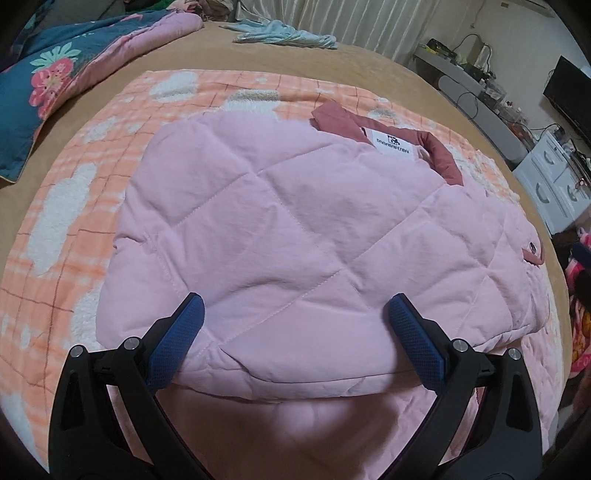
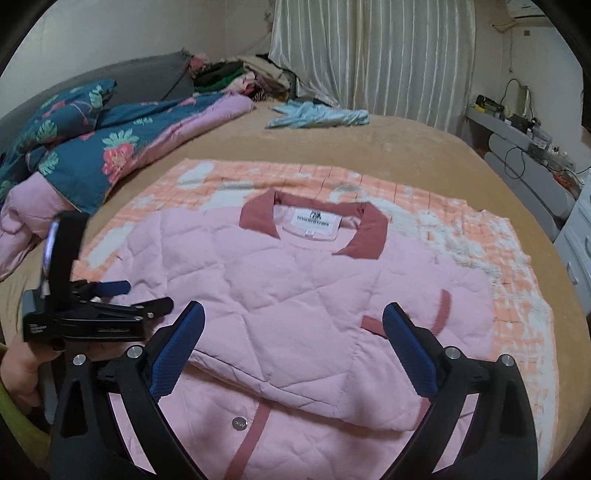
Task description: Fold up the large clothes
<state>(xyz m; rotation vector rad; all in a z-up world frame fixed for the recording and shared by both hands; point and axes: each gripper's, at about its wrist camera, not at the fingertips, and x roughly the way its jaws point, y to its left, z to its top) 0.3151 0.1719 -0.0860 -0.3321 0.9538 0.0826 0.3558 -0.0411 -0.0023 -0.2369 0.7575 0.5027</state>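
A pink quilted jacket (image 1: pixel 295 206) (image 2: pixel 295 280) lies folded on an orange checked blanket (image 1: pixel 92 192) (image 2: pixel 517 295). Its dark pink collar (image 2: pixel 258 214) and white label (image 1: pixel 395 146) face up at the far end. My left gripper (image 1: pixel 295 301) stands open low over the jacket's near folded edge, with no cloth pinched between the blue pads (image 1: pixel 177 339). My right gripper (image 2: pixel 293 308) is open too, above the jacket's front with its snap button (image 2: pixel 239 423) below. The right wrist view also shows the left gripper (image 2: pixel 147 297) from the side at the jacket's left edge, held by a hand (image 2: pixel 18 369).
The blanket lies on a tan bed (image 1: pixel 369 66) (image 2: pixel 406 147). A blue floral quilt (image 1: pixel 44 85) (image 2: pixel 92 147) is bunched at the far left. A light blue garment (image 1: pixel 280 35) (image 2: pixel 317 114) lies at the far edge. White drawers (image 1: pixel 554 177) and a cluttered shelf (image 2: pixel 517 133) stand to the right.
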